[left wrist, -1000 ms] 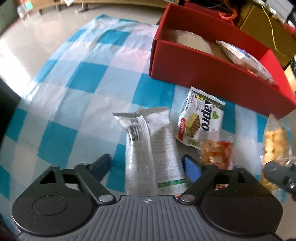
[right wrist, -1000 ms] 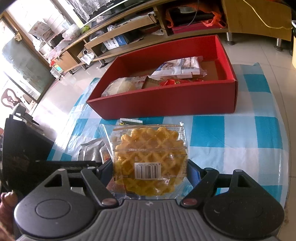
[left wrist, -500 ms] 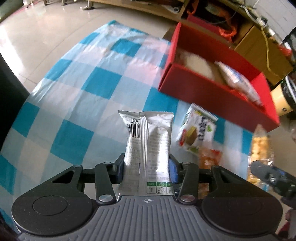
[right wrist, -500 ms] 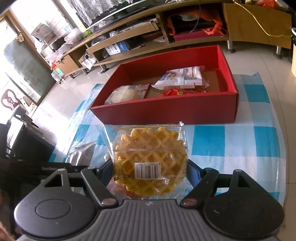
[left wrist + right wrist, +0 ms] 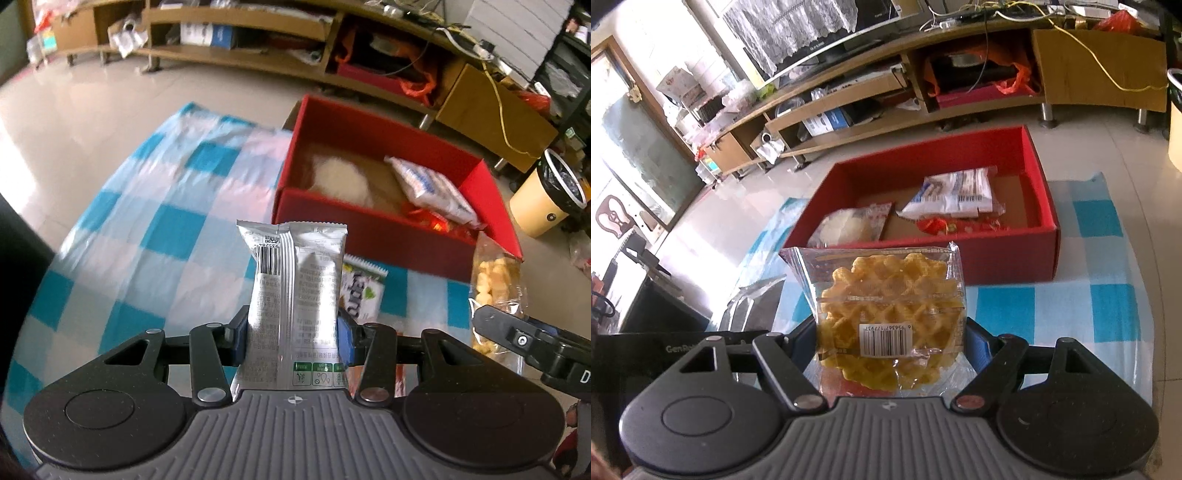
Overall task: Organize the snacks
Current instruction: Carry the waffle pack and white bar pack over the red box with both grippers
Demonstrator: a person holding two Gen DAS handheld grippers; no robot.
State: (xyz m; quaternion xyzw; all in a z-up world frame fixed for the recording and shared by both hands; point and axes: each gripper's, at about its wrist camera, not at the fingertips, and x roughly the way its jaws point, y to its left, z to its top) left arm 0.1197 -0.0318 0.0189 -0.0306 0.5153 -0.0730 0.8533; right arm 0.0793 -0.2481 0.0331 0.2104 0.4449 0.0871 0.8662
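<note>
Left gripper (image 5: 291, 332) clamped on silver snack packet (image 5: 293, 295), lifted upright above blue-checked cloth (image 5: 155, 229). Right gripper (image 5: 892, 343) clenched on clear-wrapped waffle pack (image 5: 886, 306), raised in front of red box (image 5: 1015, 254). Inside box: white bun packet (image 5: 849, 225), blue-white packet (image 5: 956, 192), red wrappers (image 5: 945, 224). Wafer packet (image 5: 360, 291) flat on cloth, behind silver packet.

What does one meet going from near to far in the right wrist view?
Right gripper → waffle pack → red box → wooden shelf unit.
</note>
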